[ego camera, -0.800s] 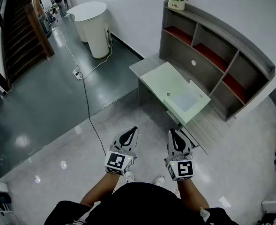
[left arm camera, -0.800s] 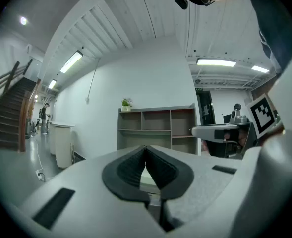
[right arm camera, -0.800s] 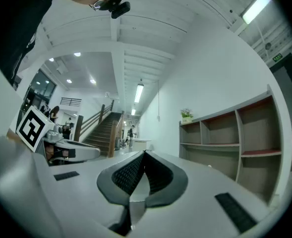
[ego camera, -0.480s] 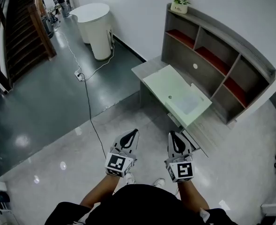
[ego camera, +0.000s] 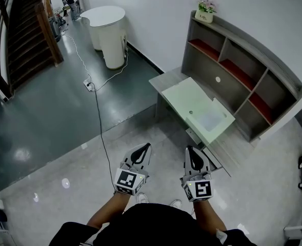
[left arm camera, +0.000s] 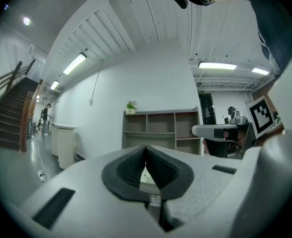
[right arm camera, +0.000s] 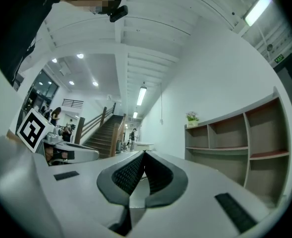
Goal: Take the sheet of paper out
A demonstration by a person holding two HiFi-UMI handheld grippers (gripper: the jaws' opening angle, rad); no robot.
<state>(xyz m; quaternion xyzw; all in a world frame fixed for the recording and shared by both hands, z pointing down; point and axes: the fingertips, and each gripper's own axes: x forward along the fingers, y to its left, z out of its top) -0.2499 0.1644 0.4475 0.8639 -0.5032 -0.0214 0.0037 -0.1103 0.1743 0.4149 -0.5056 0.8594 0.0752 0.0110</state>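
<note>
A grey desk with a pale green glass top (ego camera: pixel 184 94) stands against a grey shelf unit (ego camera: pixel 243 70). On the top's near right part lies a whiter rectangle (ego camera: pixel 211 121) that looks like a sheet of paper. My left gripper (ego camera: pixel 145 147) and right gripper (ego camera: pixel 189 150) are held side by side, level, over the floor well short of the desk. Both are shut with nothing between the pads. In the left gripper view the left gripper (left arm camera: pixel 146 148) faces the shelf unit (left arm camera: pixel 160 128). The right gripper (right arm camera: pixel 145 152) shows the shelves (right arm camera: pixel 235 138) to its right.
A low pull-out ledge (ego camera: pixel 212 158) juts from under the desk's near end. A potted plant (ego camera: pixel 206 10) tops the shelf. A white round counter (ego camera: pixel 108 29), a floor cable (ego camera: pixel 97 111) and a staircase (ego camera: pixel 17 35) lie to the left. People stand far off.
The head view has shifted a little: desk and shelf sit slightly further right and lower. Both grippers stay shut and side by side, a touch lower in the view.
</note>
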